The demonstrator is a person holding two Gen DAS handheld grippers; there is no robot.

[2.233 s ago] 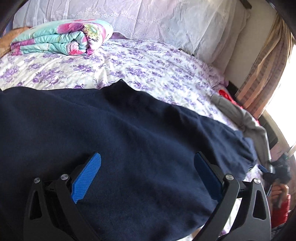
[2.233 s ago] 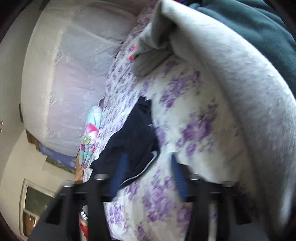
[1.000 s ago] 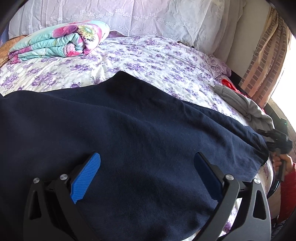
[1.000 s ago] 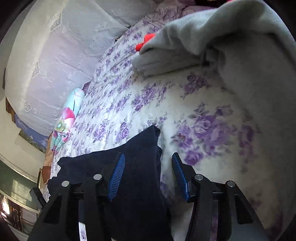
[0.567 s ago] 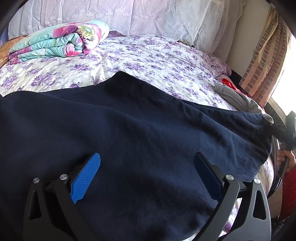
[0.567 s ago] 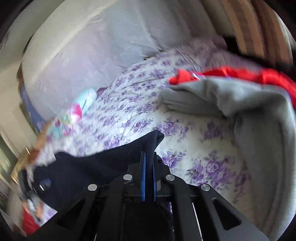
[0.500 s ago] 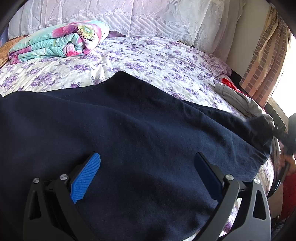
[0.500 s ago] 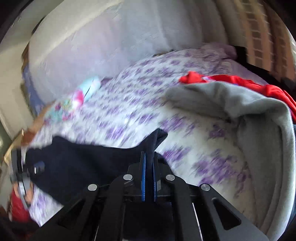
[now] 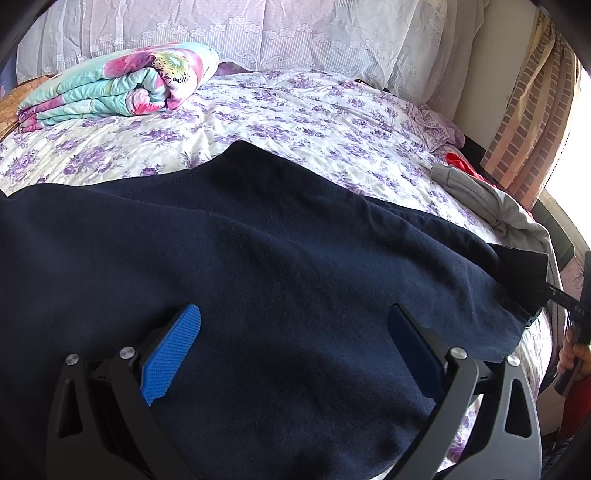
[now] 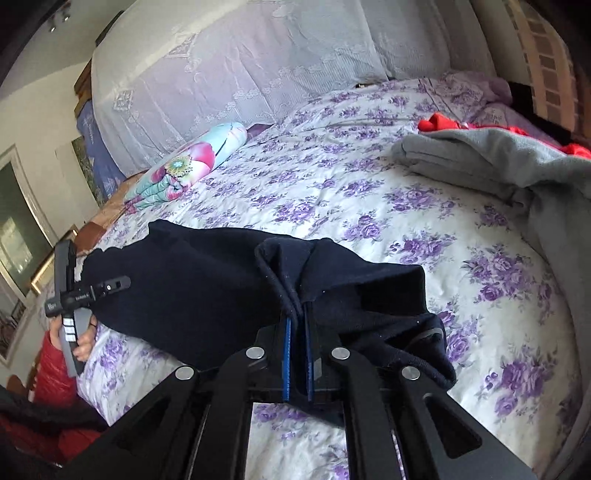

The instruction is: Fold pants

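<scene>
The dark navy pants lie spread across the purple-flowered bed. My left gripper is open, its blue pads wide apart just above the cloth near the bed's front edge. My right gripper is shut on a bunched hem of the pants and holds it lifted a little off the sheet. In the left wrist view the right gripper shows at the far right, pinching the pants' end. In the right wrist view the left gripper shows at the far left.
A folded floral quilt lies at the back left by the lace-covered headboard. A grey garment and red clothes lie at the right side of the bed. A striped curtain hangs on the right.
My right gripper came down over the pants' end, shut on it, and has lifted and pulled it. The left gripper has stayed open in place.
</scene>
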